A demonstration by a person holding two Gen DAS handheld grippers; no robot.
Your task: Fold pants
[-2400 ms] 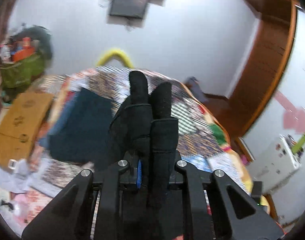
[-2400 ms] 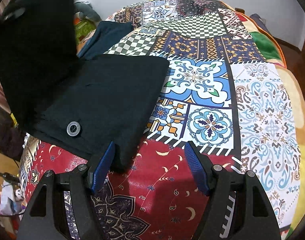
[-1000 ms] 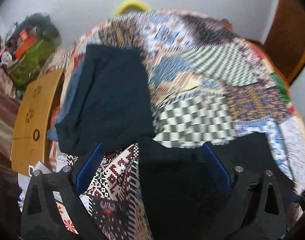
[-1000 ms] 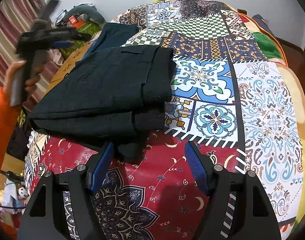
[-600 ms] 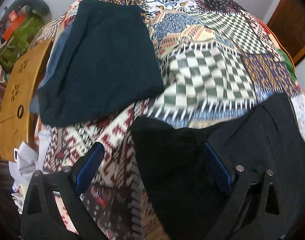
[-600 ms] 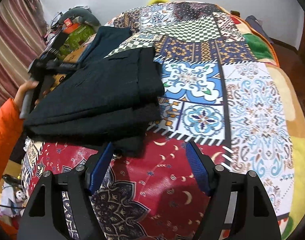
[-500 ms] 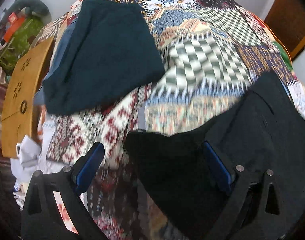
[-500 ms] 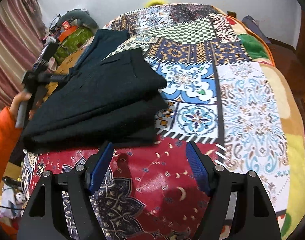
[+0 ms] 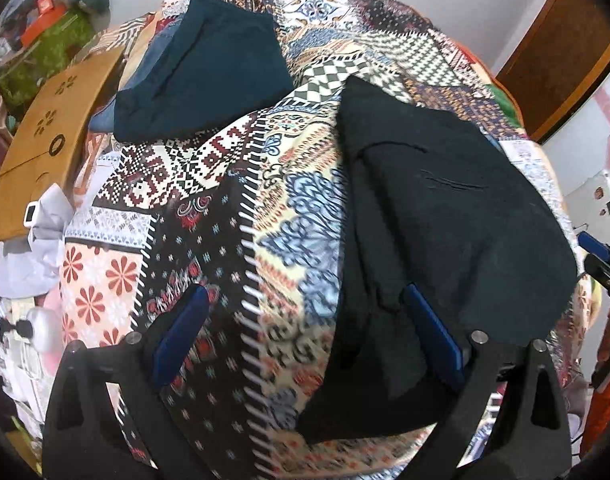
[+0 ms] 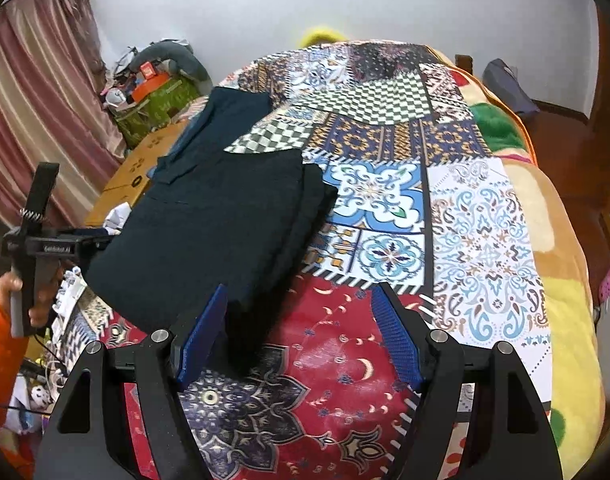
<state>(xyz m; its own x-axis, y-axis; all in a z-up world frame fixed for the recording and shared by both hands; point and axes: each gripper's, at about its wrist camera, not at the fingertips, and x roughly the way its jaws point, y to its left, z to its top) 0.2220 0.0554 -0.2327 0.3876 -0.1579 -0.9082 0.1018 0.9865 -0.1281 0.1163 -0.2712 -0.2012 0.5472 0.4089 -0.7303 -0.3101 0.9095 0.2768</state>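
right wrist: folded pants [image 10: 221,224] on bedspread [image 10: 485,240].

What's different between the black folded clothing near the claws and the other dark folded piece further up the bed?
The black pants are black, while the teal garment is a dark blue-green. The black pants lie close to both claws; the teal garment lies further away, by the bed's edge. The black pants show stacked layers at their right edge; the teal garment lies on something lighter blue. Both are folded flat on the patchwork bedspread, apart from each other.
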